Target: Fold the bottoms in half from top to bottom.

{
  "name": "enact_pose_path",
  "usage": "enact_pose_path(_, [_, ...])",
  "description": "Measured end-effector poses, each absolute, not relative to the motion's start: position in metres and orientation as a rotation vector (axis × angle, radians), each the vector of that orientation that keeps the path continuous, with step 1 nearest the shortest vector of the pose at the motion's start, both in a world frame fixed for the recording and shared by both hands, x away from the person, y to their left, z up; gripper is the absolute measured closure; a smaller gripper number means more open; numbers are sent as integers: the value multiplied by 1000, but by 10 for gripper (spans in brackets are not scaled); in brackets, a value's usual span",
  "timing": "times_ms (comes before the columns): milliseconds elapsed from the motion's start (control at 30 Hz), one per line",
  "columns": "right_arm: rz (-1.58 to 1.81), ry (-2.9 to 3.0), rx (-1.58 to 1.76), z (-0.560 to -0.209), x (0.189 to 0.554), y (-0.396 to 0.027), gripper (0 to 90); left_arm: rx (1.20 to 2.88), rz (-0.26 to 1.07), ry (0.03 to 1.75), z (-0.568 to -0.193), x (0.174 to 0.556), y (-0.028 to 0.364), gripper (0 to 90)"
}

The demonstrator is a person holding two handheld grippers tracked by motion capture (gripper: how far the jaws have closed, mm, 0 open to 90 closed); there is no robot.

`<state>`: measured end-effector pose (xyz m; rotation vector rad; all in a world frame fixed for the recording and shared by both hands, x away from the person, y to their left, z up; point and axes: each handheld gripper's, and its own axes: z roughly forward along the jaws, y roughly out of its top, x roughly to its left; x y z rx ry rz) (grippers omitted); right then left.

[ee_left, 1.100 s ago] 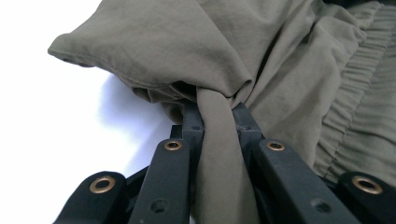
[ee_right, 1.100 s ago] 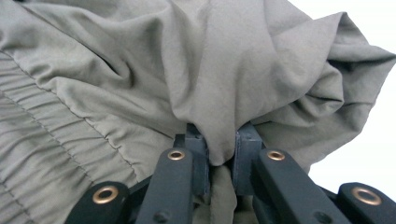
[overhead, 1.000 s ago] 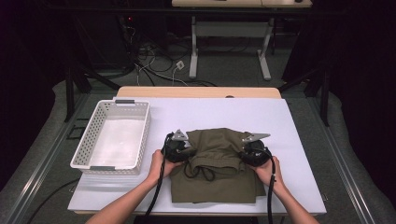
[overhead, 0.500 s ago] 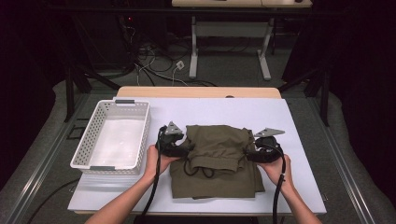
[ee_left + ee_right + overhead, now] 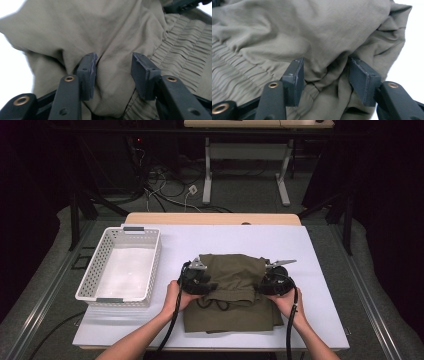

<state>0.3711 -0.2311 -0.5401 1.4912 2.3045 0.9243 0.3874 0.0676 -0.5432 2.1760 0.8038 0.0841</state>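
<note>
My left tool point(image 5: 207, 286) and right tool point(image 5: 261, 285) flank the folded olive shorts point(image 5: 235, 295) mid-worktop point(image 5: 320, 270), jaws spread but just been closing around bunched cloth. I'd pinch both layers evenly before lifting.

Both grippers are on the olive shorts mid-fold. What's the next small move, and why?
Probably close both grippers fully. The left gripper and right gripper have just been closing, yet their fingers still stand apart around bunched cloth of the olive shorts, so neither side looks gripped firmly enough to lift.
</note>
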Motion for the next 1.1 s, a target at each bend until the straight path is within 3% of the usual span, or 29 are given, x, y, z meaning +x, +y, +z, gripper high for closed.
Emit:
enact_pose_path(67, [938, 2306, 1472, -544, 373, -229, 491, 2179, 81, 795, -546, 387, 66, 639])
enact_pose_path(200, [923, 2297, 1358, -541, 367, -220, 660, 2194, 118, 763, -548, 385, 62, 770])
enact_pose_path(367, [924, 2282, 1296, -538, 361, -215, 850, 2184, 127, 755, -547, 385, 62, 856])
enact_pose_path(1100, [1181, 2271, 1264, -487, 309, -230, 878, 2089, 73, 651, -506, 343, 84, 890])
